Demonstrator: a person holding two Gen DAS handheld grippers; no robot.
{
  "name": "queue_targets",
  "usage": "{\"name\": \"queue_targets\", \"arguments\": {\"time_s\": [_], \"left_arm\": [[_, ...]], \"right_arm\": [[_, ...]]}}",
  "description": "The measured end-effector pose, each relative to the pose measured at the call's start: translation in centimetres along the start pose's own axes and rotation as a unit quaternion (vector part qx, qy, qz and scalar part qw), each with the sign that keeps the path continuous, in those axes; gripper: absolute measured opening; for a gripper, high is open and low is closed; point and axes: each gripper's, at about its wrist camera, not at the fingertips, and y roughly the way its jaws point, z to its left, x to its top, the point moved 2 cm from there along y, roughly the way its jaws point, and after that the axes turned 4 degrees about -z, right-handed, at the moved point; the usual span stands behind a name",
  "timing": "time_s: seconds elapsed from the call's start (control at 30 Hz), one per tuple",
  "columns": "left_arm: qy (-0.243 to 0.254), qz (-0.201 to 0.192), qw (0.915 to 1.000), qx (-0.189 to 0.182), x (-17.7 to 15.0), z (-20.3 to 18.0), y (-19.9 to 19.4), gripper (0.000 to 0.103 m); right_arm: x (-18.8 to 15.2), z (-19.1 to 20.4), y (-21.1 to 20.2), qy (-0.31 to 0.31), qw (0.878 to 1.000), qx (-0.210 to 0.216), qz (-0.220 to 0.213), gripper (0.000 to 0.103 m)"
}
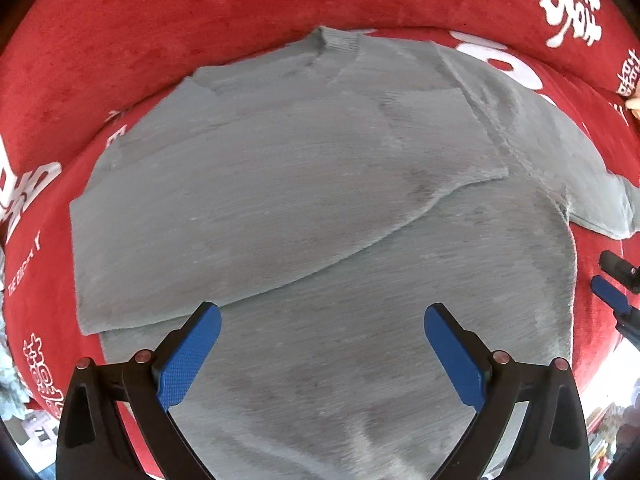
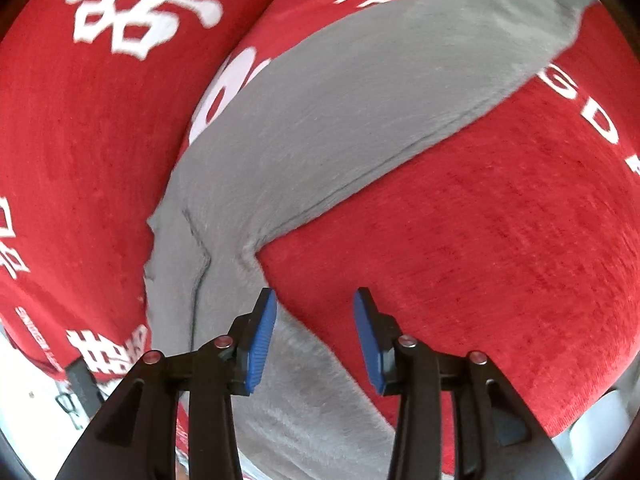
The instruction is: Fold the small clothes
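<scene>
The left tongs (image 1: 322,322) stand spread wide at the bottom of their view, gripping nothing, poised over the lower body of the grey sweater (image 1: 304,200); the right tongs (image 2: 315,308) are also parted and empty, their left pad at the sweater's side edge just below the armpit, the other pad over bare red cloth. The sweater lies flat and fills the middle of the left view, neck at the top centre, one sleeve (image 1: 260,208) already laid across the chest; the other sleeve (image 2: 360,112) stretches straight out toward the upper right of the right view. The likely trouble: if the right tongs close where they are, they may pinch the red cover (image 2: 500,260) along with the knit, or catch only one layer, so the fold drags crooked and the crossed sleeve slides loose. The soft knit will sag and bunch if lifted from a single point. Beneath is a plush red cover printed with white characters; bright, blurred floor shows at the lower corners.
</scene>
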Motion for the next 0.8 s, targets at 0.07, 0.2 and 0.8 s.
{"name": "queue_targets", "arguments": {"time_s": [0.07,0.2,0.8], "left_arm": [[0.007,0.003,1.0000,-0.005,0.2,-1.0,0.2,0.102],[0.031,0.004,0.9994,-0.011,0.7,-3.2,0.5,0.102],[0.057,0.007,0.9981,-0.024,3.4,-10.7,1.6,0.102]], "right_arm": [[0.7,-0.9,-0.5,0.015,1.000,0.007,-0.011,0.047],[2.6,-3.3,-1.8,0.058,0.998,0.004,-0.029,0.047],[10.9,-12.6,-5.6,0.205,0.966,0.013,-0.154,0.047]]}}
